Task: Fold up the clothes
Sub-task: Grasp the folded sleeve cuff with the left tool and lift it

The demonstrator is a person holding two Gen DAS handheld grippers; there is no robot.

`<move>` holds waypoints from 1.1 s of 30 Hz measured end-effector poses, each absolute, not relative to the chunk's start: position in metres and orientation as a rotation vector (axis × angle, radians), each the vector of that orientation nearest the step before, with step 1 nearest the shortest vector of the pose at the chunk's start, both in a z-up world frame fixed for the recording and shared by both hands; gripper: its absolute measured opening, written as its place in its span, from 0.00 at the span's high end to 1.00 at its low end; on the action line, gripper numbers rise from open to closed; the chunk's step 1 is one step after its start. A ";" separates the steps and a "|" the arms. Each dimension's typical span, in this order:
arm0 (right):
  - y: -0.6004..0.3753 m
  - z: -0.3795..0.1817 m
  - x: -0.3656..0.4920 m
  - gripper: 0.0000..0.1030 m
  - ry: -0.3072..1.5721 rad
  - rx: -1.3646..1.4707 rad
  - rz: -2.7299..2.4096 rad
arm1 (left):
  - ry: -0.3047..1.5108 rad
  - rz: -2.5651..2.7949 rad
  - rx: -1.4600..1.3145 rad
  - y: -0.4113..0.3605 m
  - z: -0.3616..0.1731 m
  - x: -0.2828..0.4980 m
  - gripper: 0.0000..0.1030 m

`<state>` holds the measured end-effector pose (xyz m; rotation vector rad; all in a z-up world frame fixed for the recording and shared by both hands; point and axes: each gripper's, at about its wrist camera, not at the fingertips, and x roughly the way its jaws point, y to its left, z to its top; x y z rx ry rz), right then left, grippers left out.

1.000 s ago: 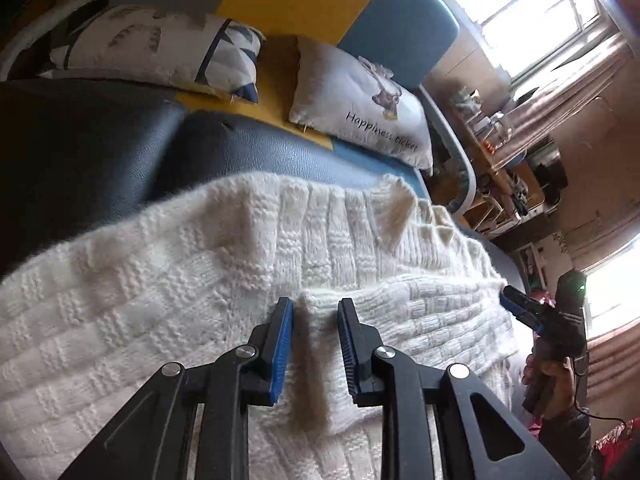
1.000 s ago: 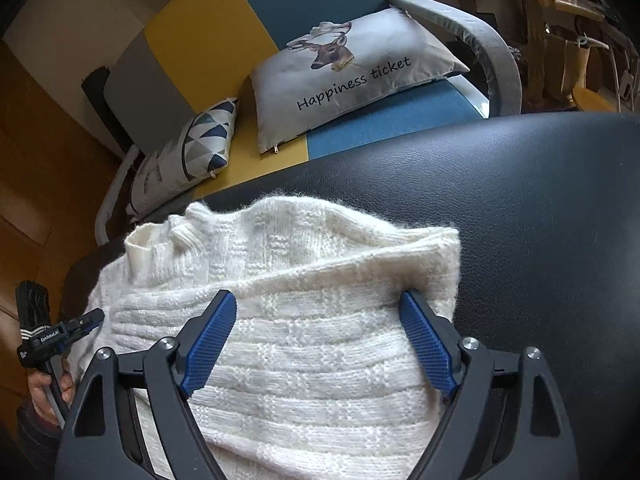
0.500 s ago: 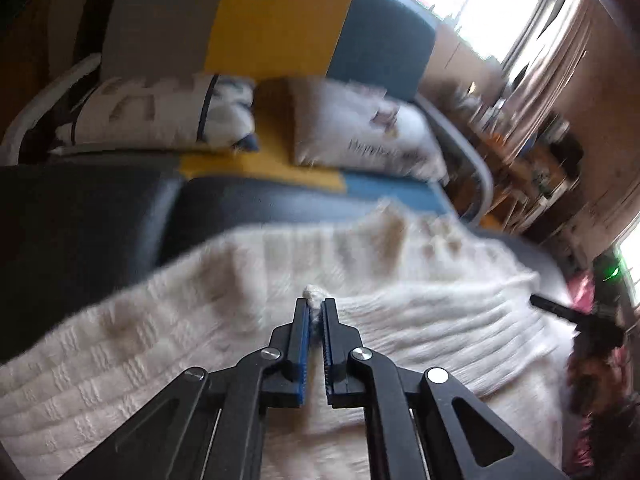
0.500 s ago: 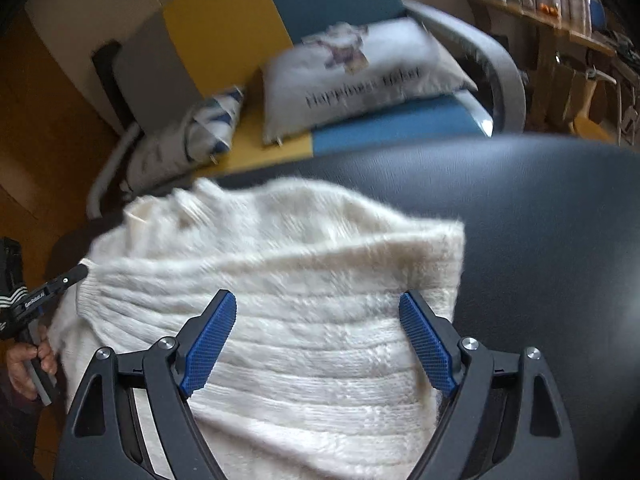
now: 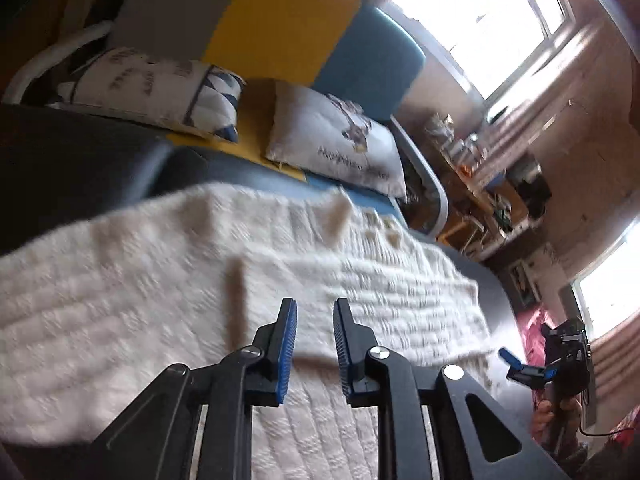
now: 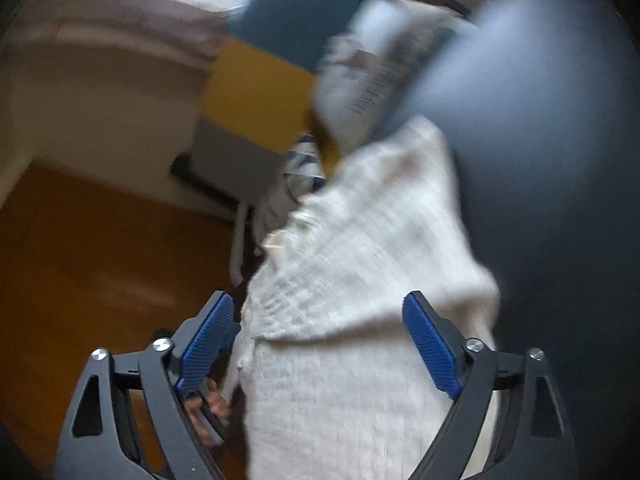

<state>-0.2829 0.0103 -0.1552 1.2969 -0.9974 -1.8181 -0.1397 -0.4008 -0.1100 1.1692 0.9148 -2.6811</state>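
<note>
A cream knitted sweater lies spread on a black padded surface, with a folded layer running across it. My left gripper hovers just above the knit, its blue pads a small gap apart and nothing held between them. At the far right edge of the sweater, a hand holds my right gripper. In the right wrist view the sweater is blurred and tilted. My right gripper stands wide open over its folded edge, grasping nothing. Fingers of a hand show behind its left finger.
Behind the black surface stands a sofa in yellow, blue and grey with two printed pillows. A cluttered wooden shelf and bright windows are to the right. Orange wooden floor lies beside the surface.
My left gripper, shut on a pinch of the sweater half a second ago, has opened and let it go. The right gripper has tilted sharply and stayed open.
</note>
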 end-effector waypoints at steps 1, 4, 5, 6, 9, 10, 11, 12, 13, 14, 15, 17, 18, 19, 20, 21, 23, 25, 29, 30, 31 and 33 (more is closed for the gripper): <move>0.009 -0.162 -0.281 0.12 -1.027 1.299 -1.817 | 0.877 -2.684 1.184 -0.395 -0.111 -0.145 0.83; 0.004 -0.181 -0.278 0.12 -1.114 1.299 -1.816 | 0.762 -2.691 1.229 -0.379 -0.114 -0.163 0.83; 0.000 -0.182 -0.283 0.12 -1.136 1.282 -1.824 | 0.723 -2.692 1.243 -0.374 -0.115 -0.169 0.83; -0.004 -0.183 -0.288 0.12 -1.157 1.255 -1.836 | 0.685 -2.693 1.258 -0.369 -0.116 -0.174 0.83; -0.002 -0.183 -0.299 0.12 -1.250 1.129 -1.937 | 0.487 -2.622 1.347 -0.359 -0.131 -0.188 0.83; 0.000 -0.185 -0.301 0.12 -1.298 1.085 -1.960 | 0.464 -2.626 1.332 -0.358 -0.133 -0.187 0.82; 0.004 -0.189 -0.301 0.12 -1.373 1.046 -1.957 | 0.449 -2.634 1.326 -0.357 -0.132 -0.186 0.82; 0.006 -0.192 -0.302 0.12 -1.417 1.020 -1.957 | 0.432 -2.640 1.328 -0.356 -0.132 -0.184 0.82; 0.005 -0.193 -0.302 0.12 -1.411 1.013 -1.966 | 0.440 -2.646 1.323 -0.357 -0.131 -0.182 0.82; 0.003 -0.193 -0.302 0.12 -1.404 1.007 -1.976 | 0.524 -2.668 1.301 -0.363 -0.127 -0.177 0.82; 0.000 -0.193 -0.302 0.12 -1.382 1.012 -1.987 | 0.627 -2.672 1.272 -0.373 -0.123 -0.170 0.82; -0.011 -0.187 -0.306 0.12 -1.274 1.064 -2.017 | 0.829 -2.658 1.210 -0.396 -0.114 -0.156 0.82; -0.016 -0.184 -0.308 0.12 -1.216 1.093 -2.034 | 0.927 -2.624 1.199 -0.409 -0.114 -0.148 0.80; -0.020 -0.183 -0.309 0.12 -1.175 1.112 -2.046 | 1.023 -2.582 1.195 -0.423 -0.116 -0.140 0.79; -0.024 -0.181 -0.311 0.12 -1.133 1.130 -2.058 | 1.118 -2.536 1.189 -0.436 -0.117 -0.132 0.79; -0.027 -0.179 -0.312 0.12 -1.098 1.143 -2.069 | 1.157 -2.508 1.194 -0.444 -0.119 -0.126 0.79; -0.031 -0.177 -0.314 0.12 -1.050 1.155 -2.089 | 1.197 -2.475 1.215 -0.453 -0.123 -0.115 0.78; -0.032 -0.175 -0.316 0.12 -1.028 1.158 -2.097 | 1.260 -2.458 1.241 -0.457 -0.129 -0.110 0.78; -0.033 -0.173 -0.320 0.12 -1.006 1.172 -2.112 | 1.333 -2.429 1.265 -0.453 -0.139 -0.113 0.78; -0.033 -0.173 -0.320 0.12 -0.996 1.177 -2.116 | 1.356 -2.430 1.271 -0.450 -0.140 -0.117 0.78; -0.033 -0.174 -0.319 0.12 -0.989 1.181 -2.118 | 1.364 -2.430 1.277 -0.446 -0.142 -0.121 0.78; -0.031 -0.175 -0.317 0.12 -0.981 1.188 -2.120 | 1.385 -2.409 1.281 -0.439 -0.147 -0.128 0.78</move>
